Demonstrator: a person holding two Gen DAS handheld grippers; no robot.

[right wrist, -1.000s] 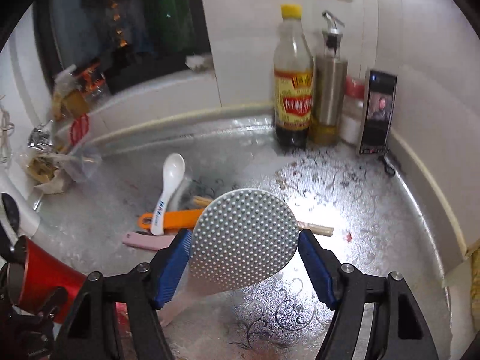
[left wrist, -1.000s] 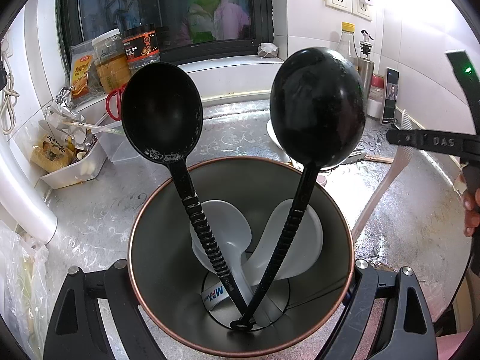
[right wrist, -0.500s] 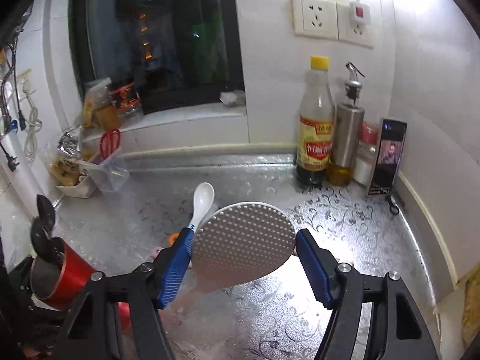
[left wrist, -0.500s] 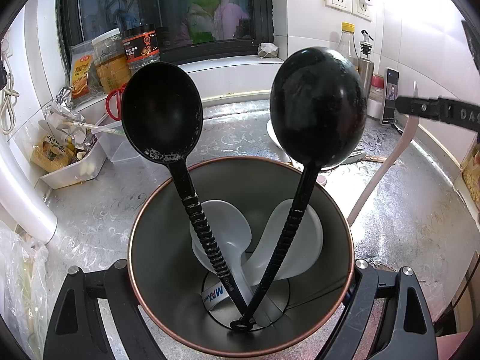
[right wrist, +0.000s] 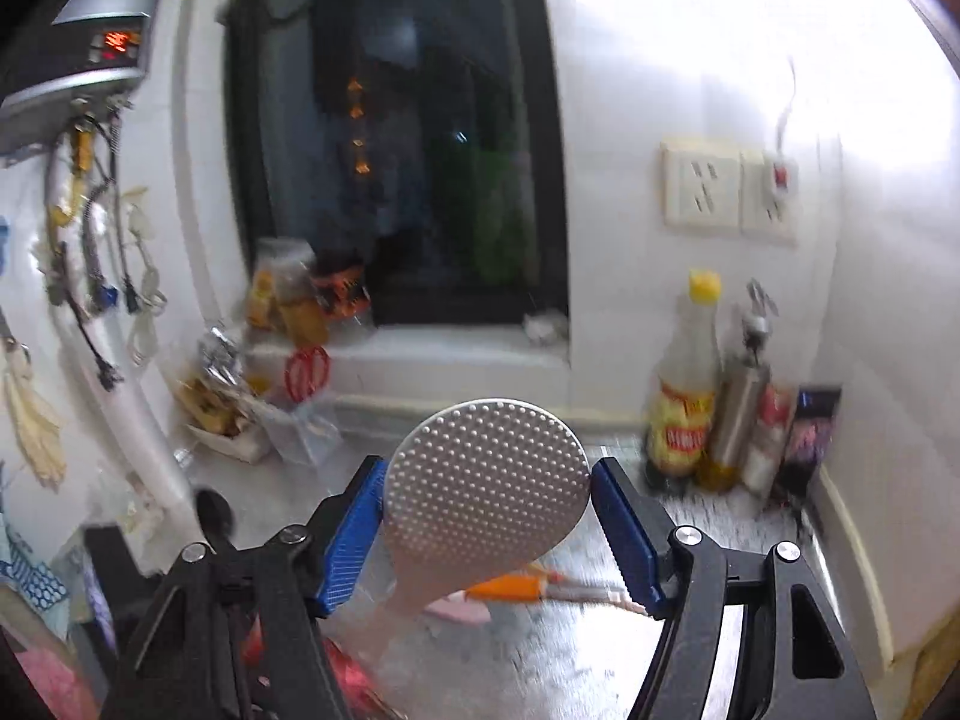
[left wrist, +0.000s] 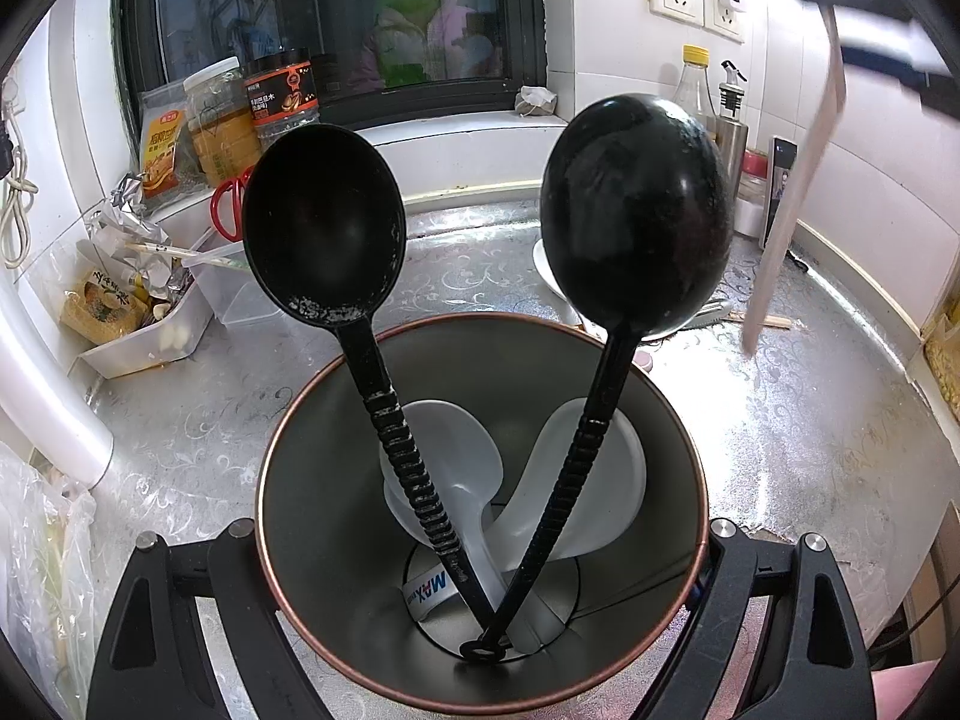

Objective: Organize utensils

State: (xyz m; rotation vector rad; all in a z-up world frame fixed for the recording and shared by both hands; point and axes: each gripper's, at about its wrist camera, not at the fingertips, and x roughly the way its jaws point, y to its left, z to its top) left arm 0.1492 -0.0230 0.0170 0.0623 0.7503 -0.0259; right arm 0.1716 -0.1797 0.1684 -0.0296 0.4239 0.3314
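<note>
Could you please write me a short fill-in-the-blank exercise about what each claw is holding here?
1. The left claw grips a metal ____ by its rim.
2. Two ladles stand in it, both coloured ____.
3. The right claw holds a dimpled rice ____ by its head.
4. The spoons lying inside are ____.

Missing words: cup; black; paddle; white
</note>
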